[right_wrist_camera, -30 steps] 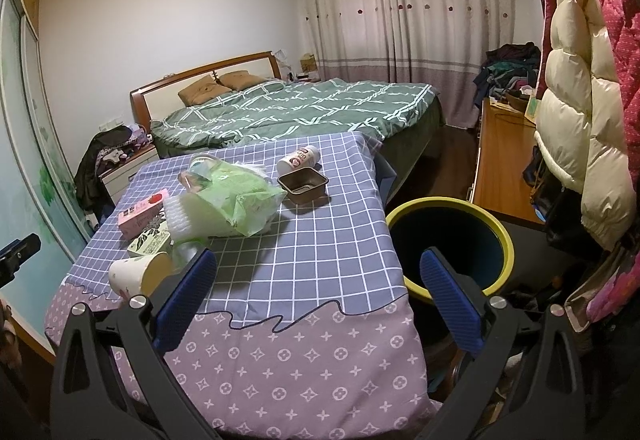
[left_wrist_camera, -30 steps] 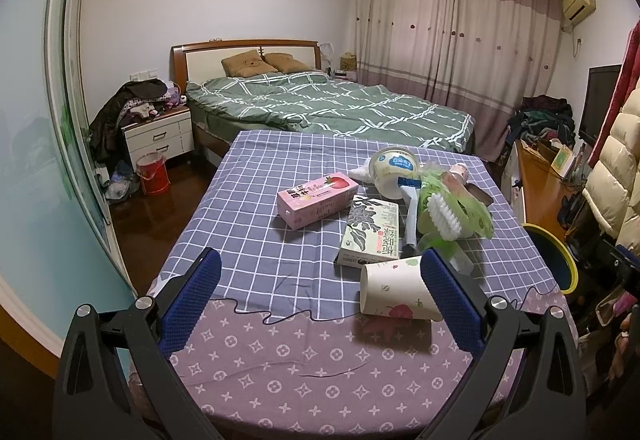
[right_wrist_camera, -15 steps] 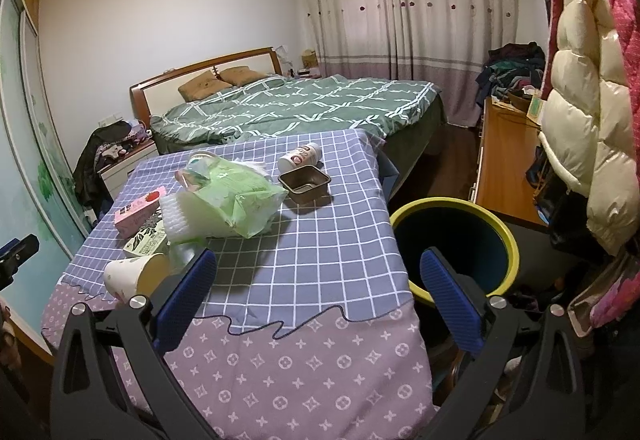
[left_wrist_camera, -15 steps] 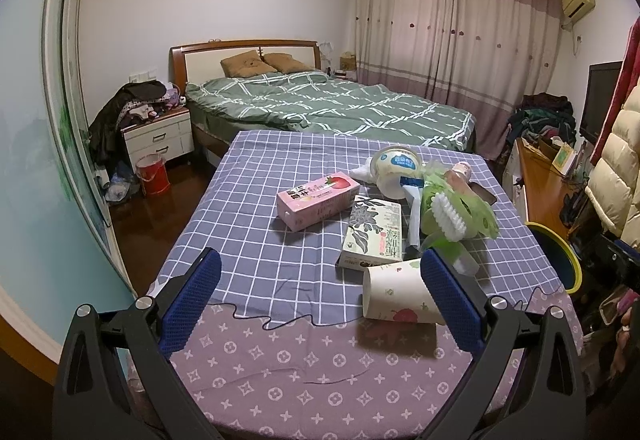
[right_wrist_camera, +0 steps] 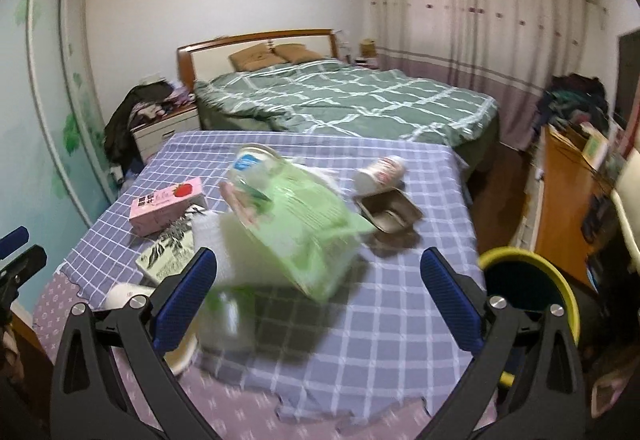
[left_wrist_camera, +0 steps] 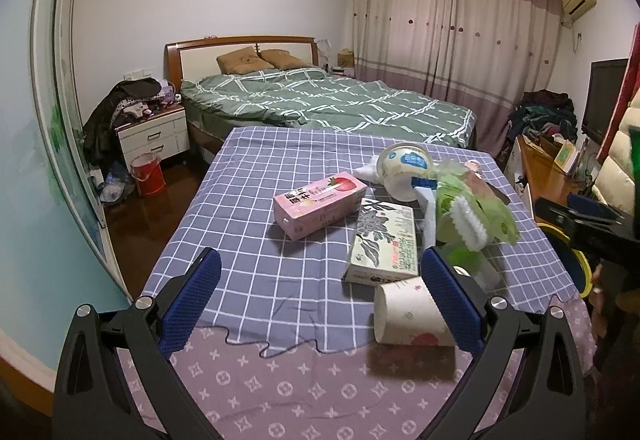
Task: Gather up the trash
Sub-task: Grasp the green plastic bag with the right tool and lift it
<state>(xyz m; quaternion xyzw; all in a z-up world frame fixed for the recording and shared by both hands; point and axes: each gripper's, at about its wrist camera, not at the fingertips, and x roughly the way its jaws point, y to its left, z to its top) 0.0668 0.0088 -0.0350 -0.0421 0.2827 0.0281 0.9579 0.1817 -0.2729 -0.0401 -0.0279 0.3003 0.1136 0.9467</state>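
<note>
Trash lies on a table under a checked cloth (left_wrist_camera: 256, 240). In the left wrist view I see a pink carton (left_wrist_camera: 320, 205), a flat printed box (left_wrist_camera: 384, 242), a tipped paper cup (left_wrist_camera: 412, 312), a white tub (left_wrist_camera: 406, 169) and a green plastic wrapper (left_wrist_camera: 476, 207). My left gripper (left_wrist_camera: 320, 292) hovers open over the near table edge, the cup beside its right finger. My right gripper (right_wrist_camera: 320, 288) is open above the green wrapper (right_wrist_camera: 304, 232), holding nothing. A small can (right_wrist_camera: 380, 173) and a metal tray (right_wrist_camera: 386, 209) lie beyond.
A yellow-rimmed bin (right_wrist_camera: 532, 296) stands on the floor right of the table. Behind is a bed with a green quilt (left_wrist_camera: 320, 103), a nightstand (left_wrist_camera: 154, 133) and a red bucket (left_wrist_camera: 148, 179). A wooden desk (right_wrist_camera: 568, 199) lines the right wall.
My right gripper has swung left and closer to the table, so the green wrapper now fills its middle and the bin sits at the right. My left gripper has edged forward slightly.
</note>
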